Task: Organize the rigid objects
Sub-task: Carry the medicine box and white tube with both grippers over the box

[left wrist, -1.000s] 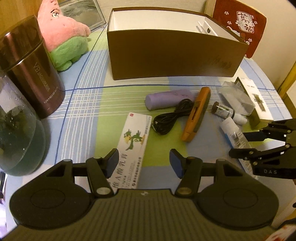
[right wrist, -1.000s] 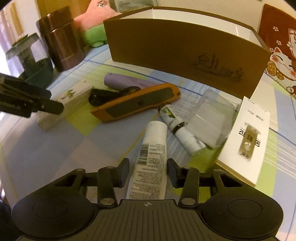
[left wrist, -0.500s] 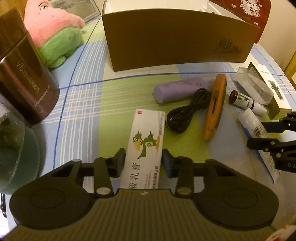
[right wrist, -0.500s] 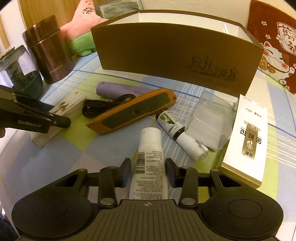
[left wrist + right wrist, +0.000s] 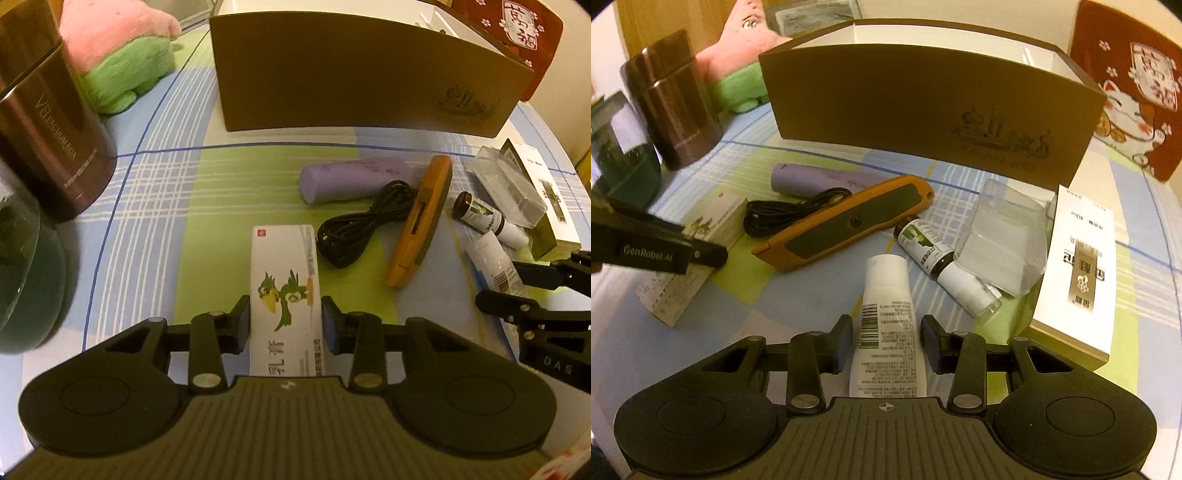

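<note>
Left view: the left gripper (image 5: 284,323) has come forward since a second ago, and its fingers now press both sides of the carton (image 5: 284,291) lying low centre on the bench (image 5: 155,206).

Right view: the right gripper (image 5: 885,341) has narrowed its fingers around the tube (image 5: 886,325), low centre, with small gaps left. Both lifts toward the box (image 5: 923,107) look imminent.

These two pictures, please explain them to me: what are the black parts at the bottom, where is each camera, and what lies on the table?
Each picture comes from a camera on a hand-held gripper, looking along its two fingers. The left gripper has the white parrot box between its fingers, seemingly touching. The right gripper straddles the white tube, with small gaps. On the checked tablecloth also lie an orange utility knife, a black cable, a purple tube and a small bottle. Behind stands a brown box.
</note>
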Tool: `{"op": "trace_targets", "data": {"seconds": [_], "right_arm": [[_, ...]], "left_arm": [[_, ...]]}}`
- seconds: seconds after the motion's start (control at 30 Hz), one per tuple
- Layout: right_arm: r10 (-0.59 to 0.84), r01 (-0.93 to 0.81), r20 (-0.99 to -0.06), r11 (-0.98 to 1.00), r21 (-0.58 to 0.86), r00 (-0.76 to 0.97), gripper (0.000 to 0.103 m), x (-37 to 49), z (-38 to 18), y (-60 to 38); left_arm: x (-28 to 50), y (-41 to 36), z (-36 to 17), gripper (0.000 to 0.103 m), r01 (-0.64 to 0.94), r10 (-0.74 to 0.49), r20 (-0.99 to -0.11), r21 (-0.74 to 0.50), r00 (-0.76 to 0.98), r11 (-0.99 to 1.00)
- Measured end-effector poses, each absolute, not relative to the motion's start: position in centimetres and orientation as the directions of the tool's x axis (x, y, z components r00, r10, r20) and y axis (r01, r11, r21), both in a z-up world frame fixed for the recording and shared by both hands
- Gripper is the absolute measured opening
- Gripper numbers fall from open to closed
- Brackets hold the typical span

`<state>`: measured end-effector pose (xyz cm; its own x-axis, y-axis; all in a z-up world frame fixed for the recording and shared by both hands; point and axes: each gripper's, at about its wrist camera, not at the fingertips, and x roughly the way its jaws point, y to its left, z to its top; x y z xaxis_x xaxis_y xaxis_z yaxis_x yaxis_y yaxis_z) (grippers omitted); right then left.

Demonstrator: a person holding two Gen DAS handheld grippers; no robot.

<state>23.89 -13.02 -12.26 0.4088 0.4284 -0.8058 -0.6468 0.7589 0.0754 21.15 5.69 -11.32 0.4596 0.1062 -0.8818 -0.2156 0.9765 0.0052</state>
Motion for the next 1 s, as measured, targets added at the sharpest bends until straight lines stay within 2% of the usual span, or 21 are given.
{"op": "trace_targets", "data": {"seconds": [0.13,0.57,1.0], "right_arm": [[0.421,-0.643,-0.805,0.763,0.064,0.419,0.034,23.8,-12.3,-13.0],[0.435,-0.636,-0.816,0.764,0.111,0.381,0.031,23.9,-12.0,-13.4],[0.530,-0.594,-0.757,0.769,0.237,0.383,0.031,24.4,-8.2,-14.9]], "left_arm": [[21.0,5.4,-11.5,0.034,-0.200,0.118,-0.876,0.024,0.467,0.979],[20.7,5.8,-11.0,0.033,-0.221,0.104,-0.881,-0.001,0.462,0.975],[20.1,6.2,-5.9,0.033,-0.232,0.103,-0.830,-0.033,0.548,0.972]]}}
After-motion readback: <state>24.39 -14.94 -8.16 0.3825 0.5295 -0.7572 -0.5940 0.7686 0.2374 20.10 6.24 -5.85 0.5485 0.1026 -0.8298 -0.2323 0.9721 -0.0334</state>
